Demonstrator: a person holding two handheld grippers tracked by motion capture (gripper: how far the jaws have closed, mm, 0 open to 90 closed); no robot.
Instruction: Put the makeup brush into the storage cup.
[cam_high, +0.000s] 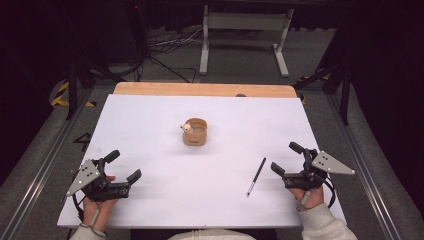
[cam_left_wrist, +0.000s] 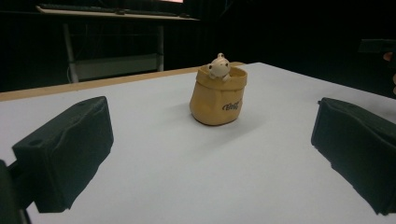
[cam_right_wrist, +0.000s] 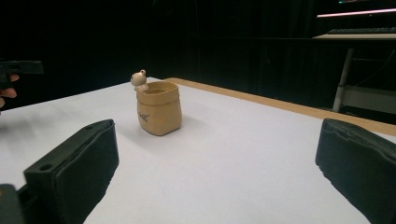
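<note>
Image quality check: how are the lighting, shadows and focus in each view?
High view: white table evenly lit, surroundings dark, pen sharp. Left gripper view: pot fairly sharp with a soft shadow at its base, near jaws blurred, background black. Right gripper view: the same, pot clear, jaws soft, no glare.

I see a tan sack-shaped pot (cam_high: 195, 133) with a cream figurine (cam_high: 186, 128) and dark lettering. My pen (cam_high: 256, 176) is black, the table (cam_high: 150, 120) white.
</note>
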